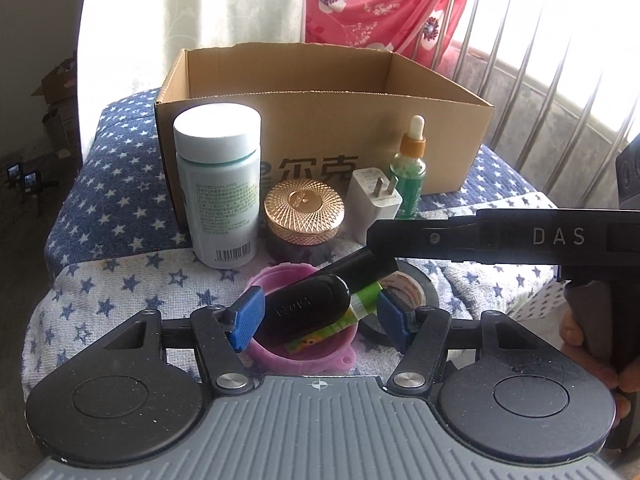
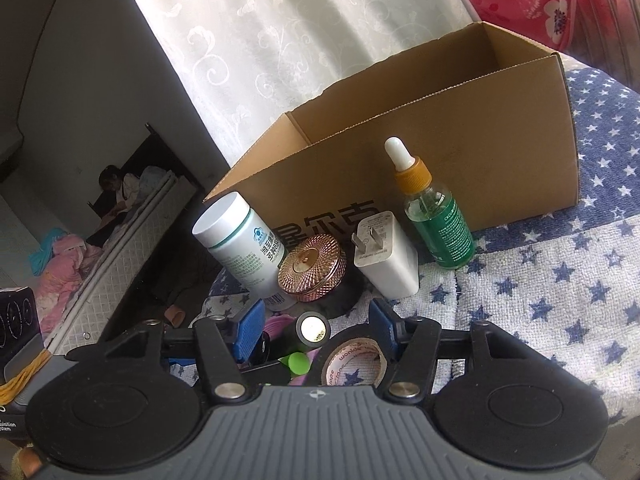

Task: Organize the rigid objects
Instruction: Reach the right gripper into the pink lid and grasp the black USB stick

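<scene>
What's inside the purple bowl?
Inside the purple bowl lie a black oval case, a black tube and a green stick with a colourful label. The bowl's bottom beneath them is covered, so anything smaller there stays hidden.

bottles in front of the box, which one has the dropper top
The green glass bottle at the right end of the row, beside the white charger. The white pill bottle at the left has a flat lid.

Home, likely a bedroom or living space. Star-print towel (image 1: 120,288) over a padded surface, white patterned curtain (image 2: 280,40), red floral cloth (image 1: 380,0), window bars (image 1: 540,80). Mattress (image 2: 120,232) leaning by a wall, heaped clothes (image 2: 64,264) on the floor.
</scene>
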`<state>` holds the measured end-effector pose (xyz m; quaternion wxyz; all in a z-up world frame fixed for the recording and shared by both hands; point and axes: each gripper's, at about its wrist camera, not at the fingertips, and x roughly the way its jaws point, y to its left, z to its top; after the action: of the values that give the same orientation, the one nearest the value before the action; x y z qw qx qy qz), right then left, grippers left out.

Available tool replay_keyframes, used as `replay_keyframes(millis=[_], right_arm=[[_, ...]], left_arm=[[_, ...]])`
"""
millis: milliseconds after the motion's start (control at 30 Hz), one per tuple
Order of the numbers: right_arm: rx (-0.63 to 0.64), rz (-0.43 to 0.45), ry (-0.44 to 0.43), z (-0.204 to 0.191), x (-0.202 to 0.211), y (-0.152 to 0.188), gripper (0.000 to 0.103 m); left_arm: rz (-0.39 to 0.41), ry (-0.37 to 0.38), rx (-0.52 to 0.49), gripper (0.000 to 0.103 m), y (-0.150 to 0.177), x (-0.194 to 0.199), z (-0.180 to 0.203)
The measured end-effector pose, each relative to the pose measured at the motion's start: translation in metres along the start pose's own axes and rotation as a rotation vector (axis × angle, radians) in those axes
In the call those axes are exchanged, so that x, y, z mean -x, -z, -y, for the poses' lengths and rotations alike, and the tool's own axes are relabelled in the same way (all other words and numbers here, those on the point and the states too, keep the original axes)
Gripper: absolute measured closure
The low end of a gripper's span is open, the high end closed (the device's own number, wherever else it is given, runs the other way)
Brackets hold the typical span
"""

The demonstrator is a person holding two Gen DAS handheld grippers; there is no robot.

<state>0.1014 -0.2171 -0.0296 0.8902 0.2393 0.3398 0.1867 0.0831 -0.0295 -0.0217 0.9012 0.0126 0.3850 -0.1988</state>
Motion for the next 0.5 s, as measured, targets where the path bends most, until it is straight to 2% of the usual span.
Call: replay_keyframes(millis=[200, 367, 500], right_arm=[[-0.023, -0.033, -0.016, 0.001, -0.010, 0.000, 0.053], [-0.018, -0.005, -0.001, -0.002, -0.003, -0.004, 0.053], [-0.003, 0.018, -0.030, -0.010, 0.008, -0.007, 0.053]], left_arm=[[-0.004, -0.007, 0.006, 0.047, -0.001, -0.002, -0.006], [0.000, -0.005, 0.014, 0.051, 0.000, 0.000, -0.011], [0.015, -0.005, 0.015, 0.050, 0.004, 0.004, -0.012]])
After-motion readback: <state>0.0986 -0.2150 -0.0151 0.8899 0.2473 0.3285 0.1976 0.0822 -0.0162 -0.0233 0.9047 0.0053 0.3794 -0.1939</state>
